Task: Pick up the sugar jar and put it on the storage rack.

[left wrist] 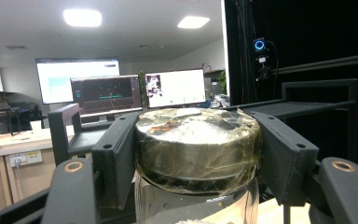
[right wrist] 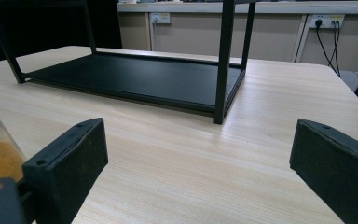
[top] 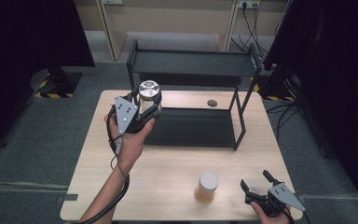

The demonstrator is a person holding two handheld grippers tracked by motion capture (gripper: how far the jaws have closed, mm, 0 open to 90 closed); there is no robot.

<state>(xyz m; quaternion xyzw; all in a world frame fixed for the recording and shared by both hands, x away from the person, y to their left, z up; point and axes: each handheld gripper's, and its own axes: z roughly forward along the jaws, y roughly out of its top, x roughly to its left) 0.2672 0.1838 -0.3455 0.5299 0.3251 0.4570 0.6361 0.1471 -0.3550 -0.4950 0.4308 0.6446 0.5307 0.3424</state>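
While left gripper [top: 145, 103] jaws pinch one silver-lidded jar [left wrist: 198, 140] between them, right gripper [top: 259, 183] jaws spread, empty; second jar [top: 208, 186], amber-filled, beside left jaw; one black rack [top: 191, 95].

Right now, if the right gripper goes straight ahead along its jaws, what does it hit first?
Probably the black shelf rack: its front corner post stands almost dead ahead of the open right gripper, with bare table in between. The jar sits off to its left, likely missed.

grey floor [top: 23, 140] | ceiling lights [left wrist: 82, 17] | monitors [left wrist: 107, 93] | wall sockets [right wrist: 161, 18]
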